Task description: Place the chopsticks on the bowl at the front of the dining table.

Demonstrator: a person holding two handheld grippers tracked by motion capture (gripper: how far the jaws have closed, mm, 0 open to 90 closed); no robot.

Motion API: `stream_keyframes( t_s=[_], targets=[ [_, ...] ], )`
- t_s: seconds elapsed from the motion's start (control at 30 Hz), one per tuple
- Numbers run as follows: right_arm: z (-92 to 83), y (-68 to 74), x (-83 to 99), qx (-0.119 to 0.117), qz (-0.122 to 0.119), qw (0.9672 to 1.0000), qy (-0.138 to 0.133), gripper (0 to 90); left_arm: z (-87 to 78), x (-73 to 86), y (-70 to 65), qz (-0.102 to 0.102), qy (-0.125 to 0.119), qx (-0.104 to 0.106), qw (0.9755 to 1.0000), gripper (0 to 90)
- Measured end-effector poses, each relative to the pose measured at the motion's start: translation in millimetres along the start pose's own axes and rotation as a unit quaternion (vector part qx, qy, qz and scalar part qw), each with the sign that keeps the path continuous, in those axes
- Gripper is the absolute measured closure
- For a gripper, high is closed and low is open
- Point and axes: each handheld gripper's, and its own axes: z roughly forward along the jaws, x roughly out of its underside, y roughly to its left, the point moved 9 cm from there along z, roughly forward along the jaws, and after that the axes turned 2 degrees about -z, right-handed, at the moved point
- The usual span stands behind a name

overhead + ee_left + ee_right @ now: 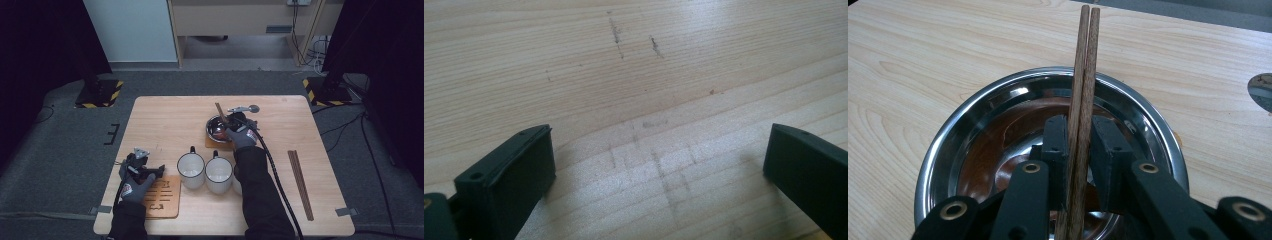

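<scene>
Between the clamped jaws of the right gripper (pixel 1079 150) stands a pair of brown wooden chopsticks (pixel 1083 90), long axis running forward over the shiny round steel bowl (pixel 948 150) just beneath. Well apart, the left gripper (pixel 659 160) gapes wide over bare table (pixel 624 60).
</scene>
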Motion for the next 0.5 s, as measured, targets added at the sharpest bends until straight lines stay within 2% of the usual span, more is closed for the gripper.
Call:
stream_keyframes(
  t_s=[0.5],
  targets=[
    [1.7,-6.2,-1.2,0.027,0.012,0.9995,-0.007,78.0,0.0,0.0,0.0,0.000,0.000,0.000,1.0000,0.0]
  ],
)
